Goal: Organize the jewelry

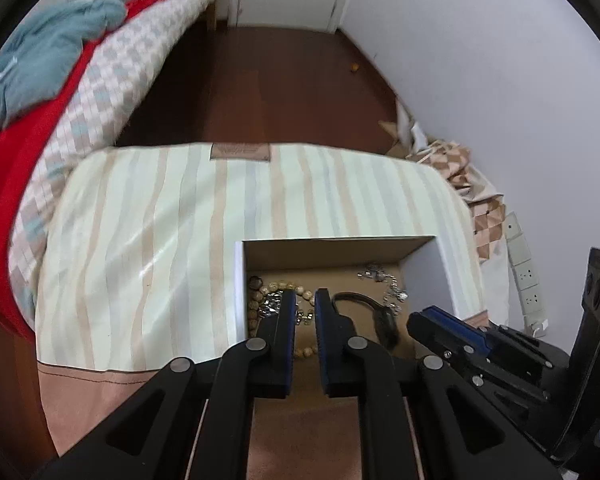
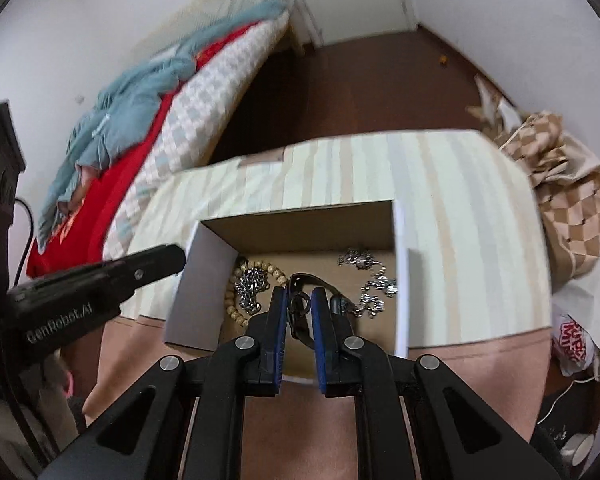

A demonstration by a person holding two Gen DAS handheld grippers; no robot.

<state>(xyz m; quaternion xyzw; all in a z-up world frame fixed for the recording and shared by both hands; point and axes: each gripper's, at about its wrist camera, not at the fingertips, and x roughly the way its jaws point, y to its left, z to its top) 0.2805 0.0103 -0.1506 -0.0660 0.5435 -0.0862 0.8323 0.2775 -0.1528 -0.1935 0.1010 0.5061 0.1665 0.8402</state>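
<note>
Fingers (image 2: pixel 278 300) flanking black strap (image 2: pixel 298 304), over box (image 2: pixel 204 280)

The open-topped cardboard box (image 2: pixel 300 232) is clear from above; its upright walls block the sides. Inside, bead bracelet (image 2: pixel 236 280), silver chains (image 2: pixel 370 280) and black strap (image 1: pixel 364 308) crowd the floor (bare patch mid-back). The striped tabletop (image 1: pixel 148 240) stands bare.

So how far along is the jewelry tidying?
Beads, chains and a black strap already lie in the box. The left gripper is shut and empty; the right gripper stands narrow around the strap, grip unclear. No jewelry shows on the cloth outside, so probably only untangling beads from a chain remains.
</note>
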